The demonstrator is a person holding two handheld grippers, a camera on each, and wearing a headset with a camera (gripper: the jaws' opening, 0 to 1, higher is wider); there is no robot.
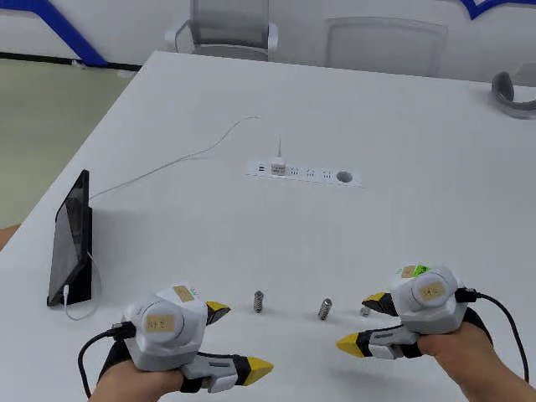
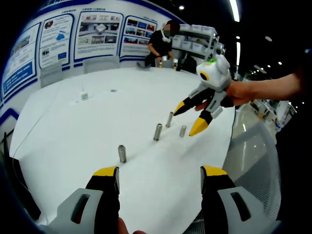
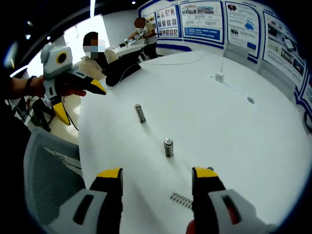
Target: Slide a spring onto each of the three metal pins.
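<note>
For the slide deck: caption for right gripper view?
Open right gripper by a loose spring lying flat; two upright pins beyond.

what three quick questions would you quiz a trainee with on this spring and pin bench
1. True or false: the right gripper has its jaws shut on a spring.
2. Where is the loose spring? A) lying flat on the table by the right gripper's jaws B) in a tray C) in a cup
3. Fill in: a dark ___ stands propped near the table's left edge.
Key: 1 false, the jaws are open and empty; 2 A; 3 tablet.
</note>
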